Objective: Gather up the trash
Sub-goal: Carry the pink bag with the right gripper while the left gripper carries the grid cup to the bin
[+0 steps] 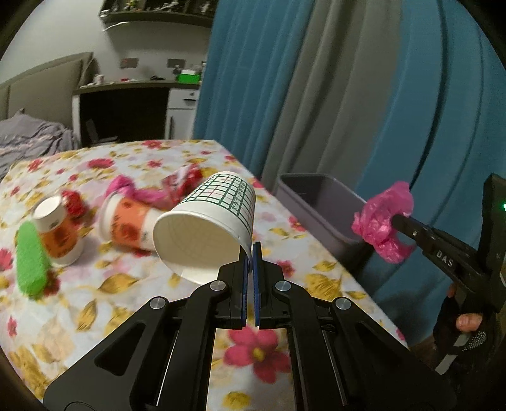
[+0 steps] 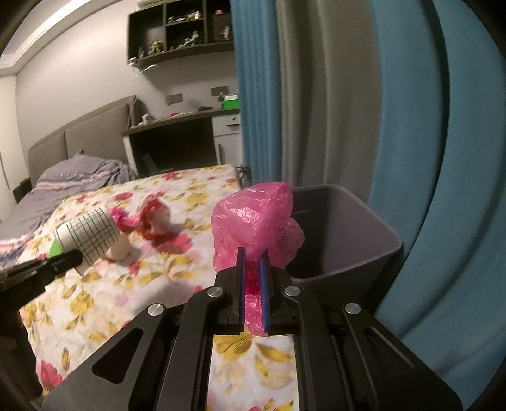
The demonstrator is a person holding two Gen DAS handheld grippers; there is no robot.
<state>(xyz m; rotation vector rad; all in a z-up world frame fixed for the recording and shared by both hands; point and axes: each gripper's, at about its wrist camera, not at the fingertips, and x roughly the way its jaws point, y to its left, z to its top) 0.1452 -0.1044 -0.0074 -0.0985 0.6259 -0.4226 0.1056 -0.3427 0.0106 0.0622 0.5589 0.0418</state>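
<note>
Holding two items at once, I have both grippers loaded and aimed toward the grey bin (image 2: 363, 234) that stands against the table edge by the blue curtain (image 1: 411, 95). My left gripper (image 1: 252, 249) pinches the rim of the white grid-pattern cup (image 1: 215, 218) between nearly closed pads, with the cup tipped mouth-down and raised off the cloth; a rim grip suits thin paper walls, which I judge would crush under a side squeeze. My right gripper (image 2: 253, 256) is clamped on the crumpled pink plastic bag (image 2: 256, 218), which sits just beside the bin's near rim, so release should need only a short reach forward.

Remaining trash lies on the floral tablecloth (image 1: 95, 316): an orange-printed cup (image 1: 126, 227) on its side, a second orange-printed cup (image 1: 58, 234) standing, a green scrubber-like item (image 1: 30, 262) and pink and red wrappers (image 1: 164, 189) behind them. Motion blur makes those wrappers hard to identify exactly.

Beyond the table I see a bed with grey bedding (image 2: 72, 177), a desk (image 2: 177, 123) and wall shelves (image 2: 180, 28).
</note>
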